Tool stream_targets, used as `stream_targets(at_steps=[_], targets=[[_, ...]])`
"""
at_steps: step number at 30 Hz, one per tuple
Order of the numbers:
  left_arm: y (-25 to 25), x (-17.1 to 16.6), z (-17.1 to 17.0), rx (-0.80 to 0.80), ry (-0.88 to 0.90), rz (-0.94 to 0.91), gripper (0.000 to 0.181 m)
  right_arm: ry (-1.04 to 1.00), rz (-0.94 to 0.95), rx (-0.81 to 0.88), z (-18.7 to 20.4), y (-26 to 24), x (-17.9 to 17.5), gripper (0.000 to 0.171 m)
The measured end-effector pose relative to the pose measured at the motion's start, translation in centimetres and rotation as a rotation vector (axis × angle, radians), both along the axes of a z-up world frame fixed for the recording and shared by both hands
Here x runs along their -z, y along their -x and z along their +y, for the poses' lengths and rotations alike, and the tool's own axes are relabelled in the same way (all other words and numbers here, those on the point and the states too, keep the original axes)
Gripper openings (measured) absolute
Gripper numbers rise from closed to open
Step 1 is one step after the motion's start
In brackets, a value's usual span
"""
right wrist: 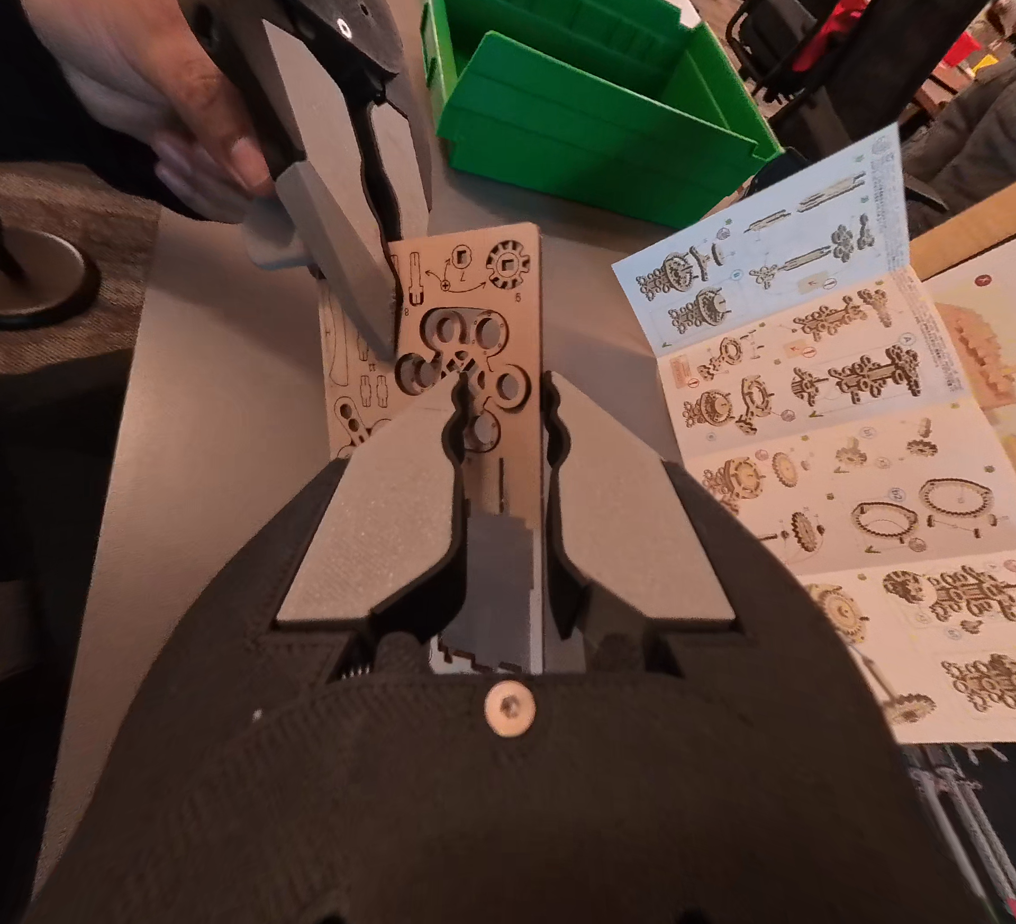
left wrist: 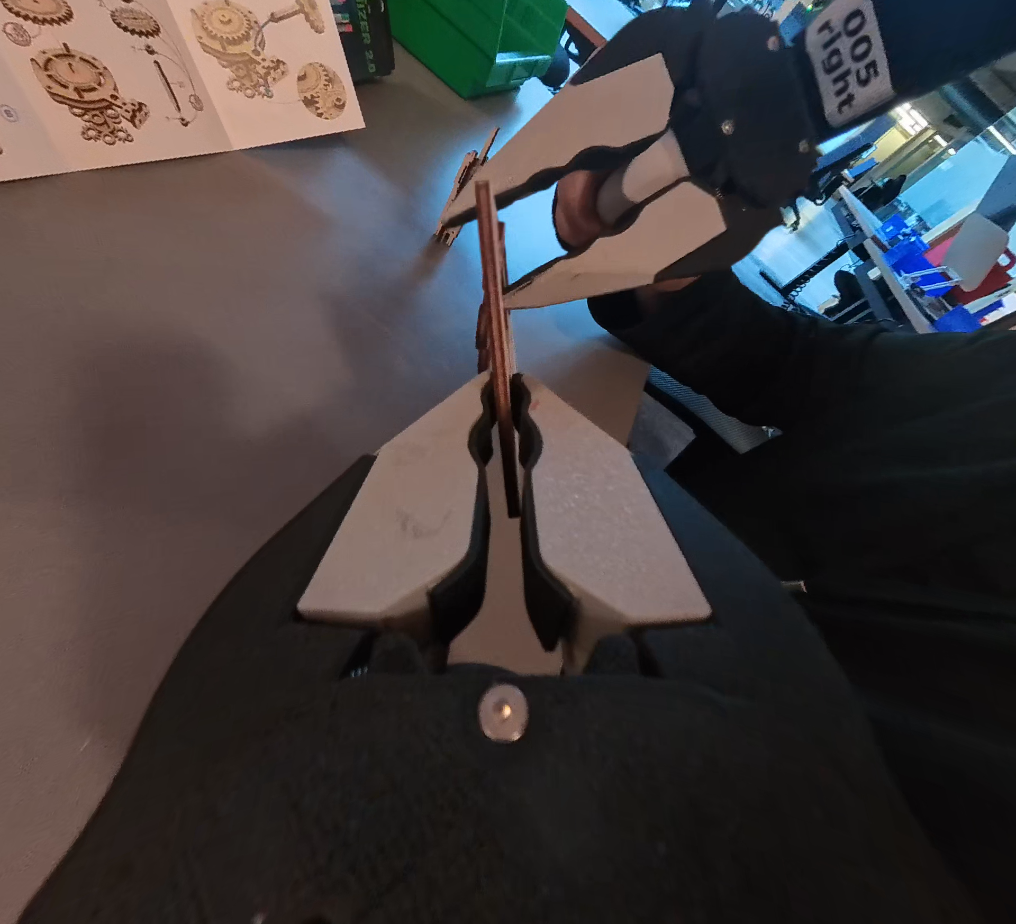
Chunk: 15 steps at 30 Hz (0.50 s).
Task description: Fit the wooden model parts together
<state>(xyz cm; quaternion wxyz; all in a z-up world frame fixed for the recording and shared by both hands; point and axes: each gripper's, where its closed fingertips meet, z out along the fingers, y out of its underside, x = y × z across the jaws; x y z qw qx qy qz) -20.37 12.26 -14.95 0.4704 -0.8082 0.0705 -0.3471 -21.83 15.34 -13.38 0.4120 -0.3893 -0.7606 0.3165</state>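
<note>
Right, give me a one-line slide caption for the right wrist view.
Left hand-held gripper clamps a laser-cut wooden sheet upright as the open right hand-held gripper closes in, instruction leaflet alongside.

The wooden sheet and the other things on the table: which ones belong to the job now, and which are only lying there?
Belong to the job:
wooden sheet, clamped edge-on by the left gripper
right gripper, open at the sheet's face
instruction leaflet
small wooden piece on the table

Just lying about:
green bins
dark box
</note>
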Motion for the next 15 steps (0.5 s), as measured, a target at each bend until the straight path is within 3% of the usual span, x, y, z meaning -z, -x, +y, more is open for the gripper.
stream_targets(at_steps=[15], targets=[[0.21, 0.46, 0.11, -0.009, 0.018, -0.014, 0.002, -0.141, -0.052, 0.041, 0.29, 0.42, 0.60, 0.022]])
